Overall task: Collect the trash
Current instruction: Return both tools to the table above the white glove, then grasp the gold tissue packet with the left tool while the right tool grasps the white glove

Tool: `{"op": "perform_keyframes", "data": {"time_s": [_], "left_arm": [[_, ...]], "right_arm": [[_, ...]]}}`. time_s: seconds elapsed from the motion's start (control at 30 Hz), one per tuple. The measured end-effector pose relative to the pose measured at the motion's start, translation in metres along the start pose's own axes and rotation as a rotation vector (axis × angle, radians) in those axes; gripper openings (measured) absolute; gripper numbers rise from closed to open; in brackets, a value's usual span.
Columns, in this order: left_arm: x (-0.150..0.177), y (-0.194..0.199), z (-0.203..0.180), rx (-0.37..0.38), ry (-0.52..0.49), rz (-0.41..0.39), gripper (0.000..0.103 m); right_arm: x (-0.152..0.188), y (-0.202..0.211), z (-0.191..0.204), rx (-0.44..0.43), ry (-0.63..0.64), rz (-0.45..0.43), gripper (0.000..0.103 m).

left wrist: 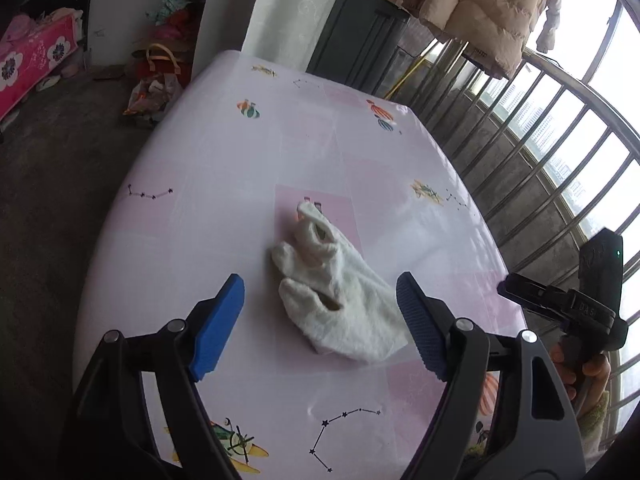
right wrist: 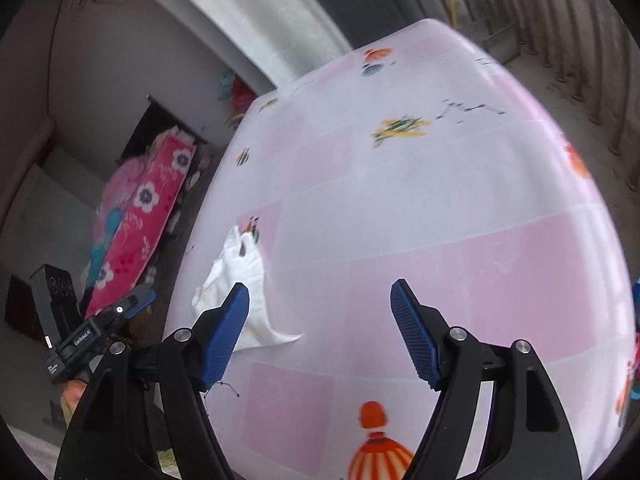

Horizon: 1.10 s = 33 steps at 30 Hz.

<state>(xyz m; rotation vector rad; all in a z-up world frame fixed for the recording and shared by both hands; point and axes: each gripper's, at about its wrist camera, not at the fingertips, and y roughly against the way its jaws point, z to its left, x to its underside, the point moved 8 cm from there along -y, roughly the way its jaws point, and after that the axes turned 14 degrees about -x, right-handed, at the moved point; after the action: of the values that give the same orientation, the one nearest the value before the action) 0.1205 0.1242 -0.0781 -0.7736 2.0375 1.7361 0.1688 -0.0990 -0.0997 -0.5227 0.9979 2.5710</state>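
White paper: a crumpled white tissue [left wrist: 340, 292] lies on the pink and white surface [left wrist: 240, 160], near the middle, just ahead of my left tool.
Left tool: my left tool [left wrist: 320, 320] hangs over the tissue with the blue pads [left wrist: 218, 330] spread wide, one on each side of it. Nothing is pinched; the pads do not press the paper.
Right tool: my right tool [right wrist: 320, 328] is also spread and holds nothing. It hovers over a bare pink square of the surface, and the tissue [right wrist: 236, 280] is to the left of it, partly behind its left pad.
Other hand seen: in the left view the right tool [left wrist: 568, 300] shows at the right edge of the surface, with the fingers of my hand [left wrist: 580, 364] around its handle.
How it will handle: I judge the tissue very light, soft and easy to crush. It has no stiff part, so it will fold under the pads and not resist. It can slide on the smooth cloth if I push it from only one side.
Where to take hold: I think the best place is the thick bunched middle, not the thin flat corner near me, which may tear or slip out.
Step in hand: the left tool looks ready to come down and close on the tissue; this is not yet done.
Not seen: I can find no trash bin in these views.
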Motion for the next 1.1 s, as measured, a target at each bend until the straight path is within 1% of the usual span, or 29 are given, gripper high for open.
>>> {"op": "perform_keyframes", "data": {"time_s": [0.03, 0.1, 0.13, 0.2, 0.23, 0.27, 0.3, 0.33, 0.37, 0.4, 0.43, 0.47, 0.5, 0.63, 0.7, 0.8, 0.9, 0.97, 1.03, 1.1], "left_arm": [[0.007, -0.003, 0.001, 0.017, -0.007, 0.011, 0.065], [0.018, -0.013, 0.0, 0.046, -0.019, 0.037, 0.054], [0.022, -0.018, 0.0, 0.059, -0.02, 0.055, 0.05], [0.027, -0.028, 0.001, 0.088, -0.012, 0.084, 0.036], [0.028, -0.032, 0.002, 0.1, -0.011, 0.092, 0.033], [0.029, -0.035, 0.003, 0.107, -0.011, 0.098, 0.028], [0.03, -0.036, 0.003, 0.119, -0.011, 0.1, 0.026], [0.028, -0.036, 0.003, 0.133, -0.014, 0.096, 0.025], [0.027, -0.035, 0.002, 0.148, -0.019, 0.089, 0.021], [0.027, -0.033, 0.0, 0.165, -0.025, 0.083, 0.018], [0.025, -0.032, -0.002, 0.181, -0.03, 0.078, 0.017], [0.022, -0.032, -0.004, 0.192, -0.031, 0.074, 0.015], [0.02, -0.031, -0.005, 0.205, -0.031, 0.069, 0.015], [0.012, -0.024, -0.011, 0.248, -0.037, 0.034, 0.015], [0.011, -0.025, -0.011, 0.246, -0.04, 0.032, 0.015], [0.014, -0.031, -0.008, 0.233, -0.043, 0.054, 0.015], [0.014, -0.036, -0.007, 0.218, -0.051, 0.066, 0.015], [0.01, -0.04, -0.008, 0.197, -0.065, 0.062, 0.015], [0.006, -0.048, -0.008, 0.148, -0.084, 0.061, 0.015], [0.005, -0.065, -0.005, 0.095, -0.099, 0.093, 0.015]], "right_arm": [[0.004, -0.014, 0.008, -0.004, 0.014, 0.03, 0.068], [0.012, -0.038, 0.018, -0.004, 0.025, 0.075, 0.065], [0.015, -0.049, 0.022, -0.009, 0.024, 0.094, 0.064], [0.026, -0.065, 0.027, -0.015, 0.026, 0.122, 0.062], [0.029, -0.073, 0.027, -0.005, 0.03, 0.135, 0.06], [0.031, -0.081, 0.029, 0.007, 0.034, 0.151, 0.057], [0.032, -0.089, 0.028, 0.018, 0.035, 0.168, 0.053], [0.033, -0.096, 0.026, 0.027, 0.03, 0.188, 0.045], [0.034, -0.098, 0.028, 0.023, 0.034, 0.182, 0.038], [0.035, -0.101, 0.03, 0.023, 0.032, 0.196, 0.028], [0.036, -0.102, 0.033, 0.017, 0.028, 0.2, 0.024], [0.036, -0.102, 0.035, 0.009, 0.026, 0.201, 0.016], [0.035, -0.1, 0.037, 0.004, 0.026, 0.198, 0.01], [0.024, -0.085, 0.035, 0.03, 0.015, 0.135, 0.008], [0.019, -0.072, 0.026, 0.054, -0.008, 0.098, 0.008], [0.017, -0.055, 0.009, 0.089, -0.051, 0.056, 0.008], [0.02, -0.034, -0.011, 0.167, -0.078, 0.025, 0.008], [0.027, -0.02, -0.024, 0.203, -0.108, 0.016, 0.008], [0.034, -0.011, -0.032, 0.201, -0.143, 0.013, 0.008], [0.043, -0.005, -0.036, 0.208, -0.161, 0.013, 0.008]]}}
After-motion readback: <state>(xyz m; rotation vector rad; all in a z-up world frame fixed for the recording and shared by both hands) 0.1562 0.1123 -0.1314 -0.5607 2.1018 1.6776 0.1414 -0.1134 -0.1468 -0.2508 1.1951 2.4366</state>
